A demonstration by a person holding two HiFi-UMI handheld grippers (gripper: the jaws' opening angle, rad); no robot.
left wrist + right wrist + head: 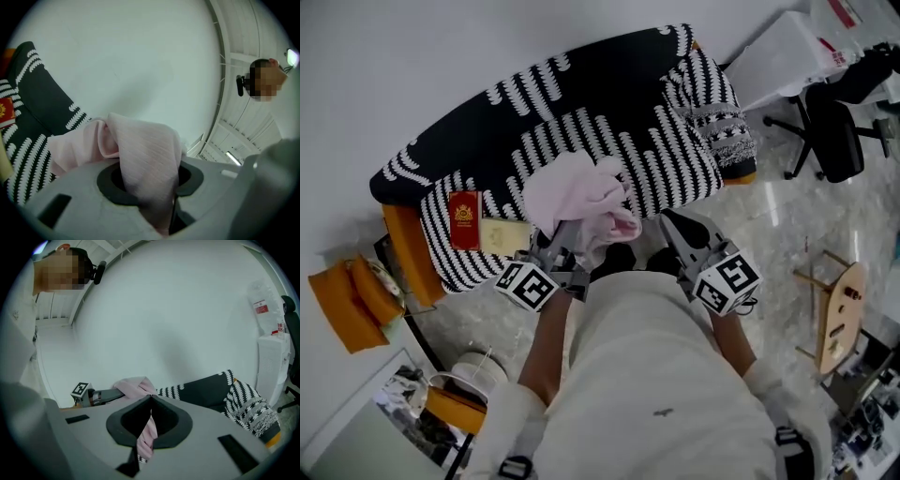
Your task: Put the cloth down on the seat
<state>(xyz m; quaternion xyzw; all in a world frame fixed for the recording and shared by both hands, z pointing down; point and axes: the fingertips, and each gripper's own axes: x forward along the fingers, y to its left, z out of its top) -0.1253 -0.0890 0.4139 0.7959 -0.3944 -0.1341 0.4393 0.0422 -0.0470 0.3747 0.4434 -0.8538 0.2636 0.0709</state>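
1. Head view: the person is standing at the front of a sofa draped in a black-and-white patterned cover.
   - The left claw and the right claw are both reaching toward the seat.
   - The pink cloth is hanging bunched between the two claws, over the front edge of the seat. Whether its underside is touching the cover cannot be told.
   - A red booklet is lying on the seat to the left of the cloth, with a pale flat card just beside it.
   - Orange cushions are sitting on the floor at the left, and an office chair is standing well apart at the upper right.

2. Left gripper view: the left claw is clamping a thick fold of the cloth.
   - Its jaws are standing partly apart, held so by the fabric pressed between the dark pads.
   - The rest of the cloth is billowing up and out to the left, in front of the white wall.
   - The patterned sofa is showing at the left edge.

3. Right gripper view: the right claw is pinching a thin strip of the cloth, with its jaws nearly together on it.
   - The rest of the cloth is gathering in a bunch at the left claw, which is pointing in from the left.
   - The sofa is lying behind it, to the right.
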